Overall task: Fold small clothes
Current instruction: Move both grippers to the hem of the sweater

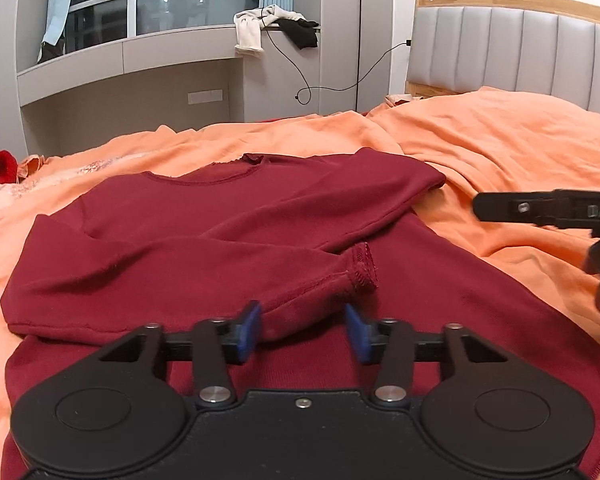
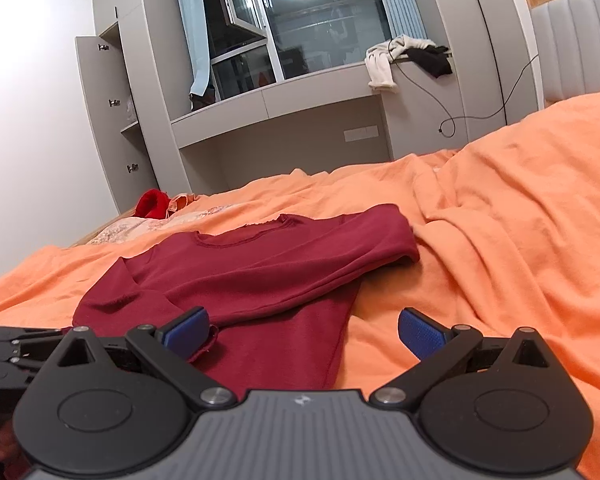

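Hovering low over the bed, the left gripper [image 1: 304, 332] is showing its blue pads parted, with nothing pinched between them. A folded-over sleeve [image 1: 204, 280] of the dark red shirt [image 1: 260, 208] is lying just ahead of those pads, its stitched cuff [image 1: 360, 270] sitting in front of the gap (whether a pad is brushing the cloth is hard to tell). The right gripper [image 2: 302, 334] is also standing wide apart and empty; the shirt's lower hem is lying between and below its fingers, nearer the left-hand pad. The shirt is spreading flat on the orange bedsheet [image 1: 500, 152], sleeves crossed over its chest. Open sheet is stretching to the right, rumpled toward the grey headboard [image 1: 520, 48]. Something red [image 2: 152, 202] is sitting at the bed's far edge, too small to identify. The shirt's near hem is hiding under both tools.
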The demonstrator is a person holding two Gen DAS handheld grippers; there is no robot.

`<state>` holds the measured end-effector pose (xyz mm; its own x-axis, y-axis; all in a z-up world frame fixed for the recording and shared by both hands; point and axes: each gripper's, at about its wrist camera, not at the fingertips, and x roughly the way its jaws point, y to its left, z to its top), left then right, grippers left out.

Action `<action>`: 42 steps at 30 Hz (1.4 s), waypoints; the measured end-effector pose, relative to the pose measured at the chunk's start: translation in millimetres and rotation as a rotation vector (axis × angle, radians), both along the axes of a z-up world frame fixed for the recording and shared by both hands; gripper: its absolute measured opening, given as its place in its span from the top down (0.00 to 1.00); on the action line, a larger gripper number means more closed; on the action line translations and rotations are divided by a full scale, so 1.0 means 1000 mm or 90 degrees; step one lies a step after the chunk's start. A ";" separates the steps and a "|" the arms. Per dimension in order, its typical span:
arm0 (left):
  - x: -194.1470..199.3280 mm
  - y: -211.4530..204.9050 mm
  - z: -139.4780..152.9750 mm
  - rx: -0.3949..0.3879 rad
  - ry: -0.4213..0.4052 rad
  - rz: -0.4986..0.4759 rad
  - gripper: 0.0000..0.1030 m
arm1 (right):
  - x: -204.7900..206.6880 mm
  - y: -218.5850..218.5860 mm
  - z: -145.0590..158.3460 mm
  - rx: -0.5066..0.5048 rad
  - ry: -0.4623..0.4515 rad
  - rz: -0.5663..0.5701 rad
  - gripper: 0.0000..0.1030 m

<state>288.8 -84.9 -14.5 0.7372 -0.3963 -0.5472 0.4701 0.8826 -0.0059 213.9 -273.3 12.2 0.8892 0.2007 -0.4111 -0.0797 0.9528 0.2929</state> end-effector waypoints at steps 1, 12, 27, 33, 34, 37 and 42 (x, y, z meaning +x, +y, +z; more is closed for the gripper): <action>-0.001 0.003 0.001 -0.003 0.002 0.002 0.38 | 0.003 0.003 -0.001 -0.002 0.005 0.003 0.00; 0.008 0.080 0.030 -0.021 0.013 0.166 0.13 | 0.037 0.049 -0.001 -0.072 0.010 0.079 0.00; 0.049 0.197 0.010 -0.077 0.128 0.432 0.07 | 0.066 0.122 -0.032 -0.293 0.093 0.201 0.00; 0.057 0.193 0.002 -0.032 0.145 0.437 0.04 | 0.058 0.111 -0.031 -0.253 0.084 0.195 0.00; 0.058 0.191 0.001 -0.024 0.145 0.437 0.04 | 0.053 0.109 -0.029 -0.251 0.074 0.195 0.00; 0.061 0.188 -0.001 -0.010 0.143 0.439 0.03 | 0.038 0.091 -0.023 -0.260 0.055 0.188 0.00; 0.051 0.190 0.009 -0.037 0.105 0.464 0.03 | 0.015 0.075 -0.017 -0.234 0.038 0.172 0.00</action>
<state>340.0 105.4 -5.4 0.7338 0.1298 -0.6668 -0.2453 0.9660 -0.0819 229.0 -198.7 -4.4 0.7975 0.2542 -0.5472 -0.3336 0.9414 -0.0489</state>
